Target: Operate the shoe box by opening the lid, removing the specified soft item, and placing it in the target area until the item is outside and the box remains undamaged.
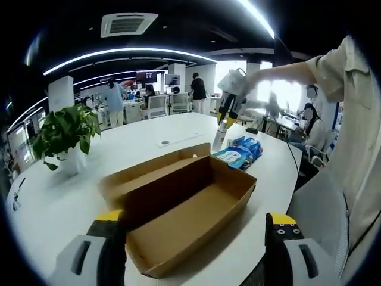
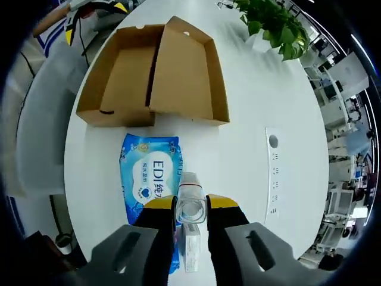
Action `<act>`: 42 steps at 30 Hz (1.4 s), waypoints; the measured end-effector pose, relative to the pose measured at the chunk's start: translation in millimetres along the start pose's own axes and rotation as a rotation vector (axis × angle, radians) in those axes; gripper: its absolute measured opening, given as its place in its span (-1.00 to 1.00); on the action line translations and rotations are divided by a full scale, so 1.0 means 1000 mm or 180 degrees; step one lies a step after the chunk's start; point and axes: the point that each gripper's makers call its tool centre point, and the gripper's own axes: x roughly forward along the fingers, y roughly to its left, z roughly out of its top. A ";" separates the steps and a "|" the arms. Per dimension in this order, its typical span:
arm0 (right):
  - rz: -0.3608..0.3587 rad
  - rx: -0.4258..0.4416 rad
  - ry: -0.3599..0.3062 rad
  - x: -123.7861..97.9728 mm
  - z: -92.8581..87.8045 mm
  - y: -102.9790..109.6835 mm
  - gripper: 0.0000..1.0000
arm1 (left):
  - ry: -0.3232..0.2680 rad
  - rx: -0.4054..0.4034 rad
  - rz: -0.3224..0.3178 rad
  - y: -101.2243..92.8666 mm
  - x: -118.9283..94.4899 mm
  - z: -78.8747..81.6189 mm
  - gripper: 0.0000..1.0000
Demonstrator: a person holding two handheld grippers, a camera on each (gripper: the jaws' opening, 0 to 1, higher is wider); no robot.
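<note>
The brown cardboard shoe box [image 1: 190, 202] lies open on the white table [image 1: 137, 140], its lid folded back to the far left, and its inside looks empty. My left gripper [image 1: 196, 221] hangs open just above its near end, jaws wide apart. In the right gripper view the same box [image 2: 155, 71] is at the top. My right gripper [image 2: 191, 208] is shut on a small clear bottle [image 2: 191, 189], held above the table beside a soft blue wipes pack [image 2: 149, 173]. In the left gripper view, the wipes pack [image 1: 241, 152] lies beyond the box under the right gripper [image 1: 226, 113].
A potted plant [image 1: 65, 134] stands at the table's left, also seen as the plant [image 2: 274, 24]. A socket panel [image 2: 272, 173] is set into the tabletop. The person's sleeve [image 1: 351, 89] is at right. Other people and desks fill the office behind.
</note>
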 end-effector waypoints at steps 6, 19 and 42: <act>0.0028 0.0000 0.0108 0.011 -0.002 -0.003 -0.66 | 0.0018 -0.0041 0.0046 0.002 -0.003 -0.005 0.96; 0.0162 -0.0081 0.0275 0.031 -0.009 -0.002 -0.66 | 0.0082 -0.0166 0.0110 0.005 -0.006 -0.018 0.91; 0.0244 -0.0246 0.0381 0.038 -0.006 -0.010 -0.63 | 0.0134 -0.0266 0.0191 0.016 -0.004 -0.026 0.77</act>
